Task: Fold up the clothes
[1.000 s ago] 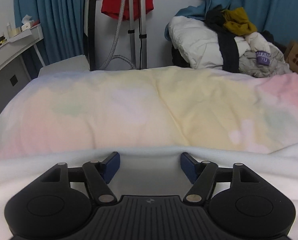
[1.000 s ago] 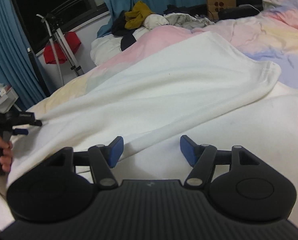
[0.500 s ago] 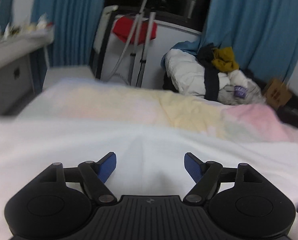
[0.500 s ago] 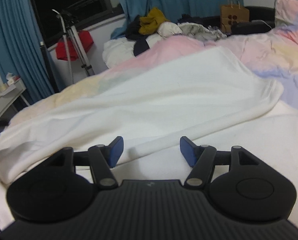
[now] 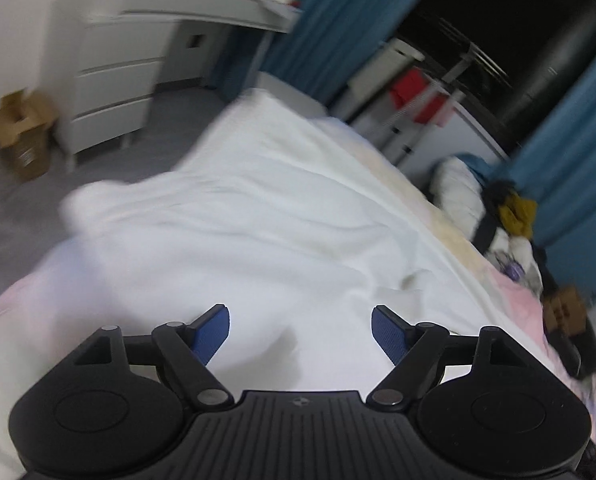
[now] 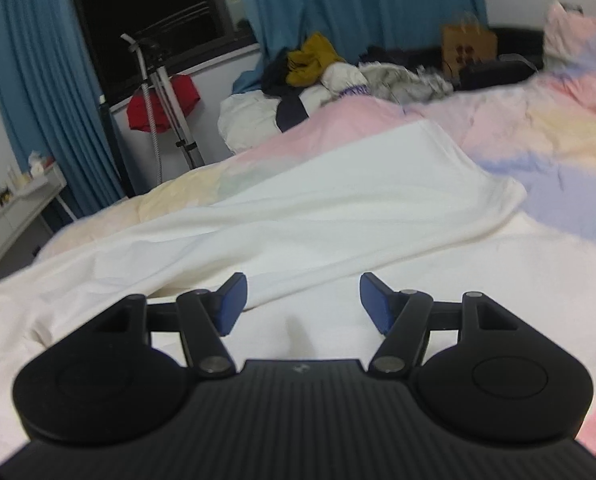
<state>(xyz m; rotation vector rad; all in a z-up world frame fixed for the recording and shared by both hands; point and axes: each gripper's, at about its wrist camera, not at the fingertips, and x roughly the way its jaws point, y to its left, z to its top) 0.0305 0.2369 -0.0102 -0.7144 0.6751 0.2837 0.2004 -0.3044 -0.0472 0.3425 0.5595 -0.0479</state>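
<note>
A large white garment (image 5: 265, 236) lies spread and wrinkled across the bed. It also shows in the right wrist view (image 6: 338, 208), with one layer folded over another. My left gripper (image 5: 300, 330) is open and empty, just above the white cloth. My right gripper (image 6: 302, 300) is open and empty, low over the near part of the garment, its blue pads apart with the cloth's folded edge between and beyond them.
A pastel duvet (image 6: 538, 128) covers the bed. A heap of clothes (image 6: 318, 76) lies at the far side. A steamer stand with a red cloth (image 6: 161, 96) is by the dark window. White drawers (image 5: 109, 80) and a cardboard box (image 5: 21, 132) stand left of the bed.
The left gripper has swung left and tilted, now looking over the white garment toward the drawers. It holds nothing now. The right gripper has stayed open and shifted slightly.
</note>
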